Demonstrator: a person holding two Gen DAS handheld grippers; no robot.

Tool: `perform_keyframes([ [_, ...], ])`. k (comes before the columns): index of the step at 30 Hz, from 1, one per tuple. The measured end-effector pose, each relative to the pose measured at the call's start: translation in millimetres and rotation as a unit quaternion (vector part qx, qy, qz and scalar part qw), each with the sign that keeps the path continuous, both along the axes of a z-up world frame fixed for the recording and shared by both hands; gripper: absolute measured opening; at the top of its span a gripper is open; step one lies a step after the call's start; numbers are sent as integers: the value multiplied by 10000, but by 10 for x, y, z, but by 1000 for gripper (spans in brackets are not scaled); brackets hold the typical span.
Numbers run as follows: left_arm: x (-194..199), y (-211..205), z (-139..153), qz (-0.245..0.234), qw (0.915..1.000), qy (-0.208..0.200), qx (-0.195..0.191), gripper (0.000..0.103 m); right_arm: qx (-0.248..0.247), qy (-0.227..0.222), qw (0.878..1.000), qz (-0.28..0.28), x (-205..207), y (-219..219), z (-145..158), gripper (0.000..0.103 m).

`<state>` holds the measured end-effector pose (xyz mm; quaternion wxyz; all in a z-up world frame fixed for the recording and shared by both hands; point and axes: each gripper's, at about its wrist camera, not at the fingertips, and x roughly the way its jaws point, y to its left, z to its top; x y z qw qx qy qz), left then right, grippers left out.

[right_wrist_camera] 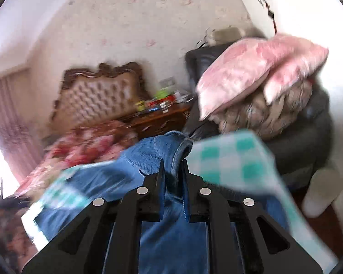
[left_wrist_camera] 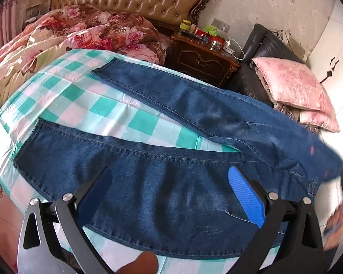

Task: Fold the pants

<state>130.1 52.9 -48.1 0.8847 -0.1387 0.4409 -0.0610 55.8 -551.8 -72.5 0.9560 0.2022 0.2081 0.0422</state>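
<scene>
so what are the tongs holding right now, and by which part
The right tongs are shut on the jeans, pinching a bunched fold at their waist end. The left tongs stand open over one leg, gripping nothing.

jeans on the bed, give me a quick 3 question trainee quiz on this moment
1. True or false: the right gripper is shut on the jeans.
2. The left gripper is: A) open above a leg, B) clamped on a pillow.
3. What pattern is the sheet under the jeans?

Key: 1 true; 2 A; 3 green, white and pink checks.
</scene>
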Motion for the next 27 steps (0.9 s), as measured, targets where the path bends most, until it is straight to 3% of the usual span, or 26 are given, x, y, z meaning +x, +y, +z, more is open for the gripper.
perform_keyframes([
  [3, 137, 78, -46, -111, 9991, 129, -376, 101, 525, 490, 9974, 15, -326, -33, -380, 14],
  [7, 660, 76, -168, -341, 9934, 379, -1028, 100, 708, 1079, 9915, -154, -392, -10, -687, 14],
  [10, 1110, 39, -270, -426, 9869, 518, -1466, 84, 859, 1071, 9902, -237, -323, -15, -682, 14],
  [12, 1479, 16, -385, -339, 9831, 674, -1666, 68, 833, 1054, 9905, -287, -345, 24, -629, 14],
  [14, 1833, -27, -507, -341, 9773, 798, -1935, 61, 794, 1048, 9908, -320, -348, -2, -608, 14],
  [18, 2498, -82, -817, -61, 9753, 1091, -1921, 45, 764, 1089, 9903, -394, -313, -61, -565, 14],
  [21, 2899, -44, -1108, 271, 9668, 1406, -2116, 41, 678, 1212, 9894, -425, -277, -69, -577, 14],
  [27, 3362, -28, -1382, 551, 9596, 1627, -2229, 36, 613, 1405, 9871, -468, -220, -57, -545, 14],
])
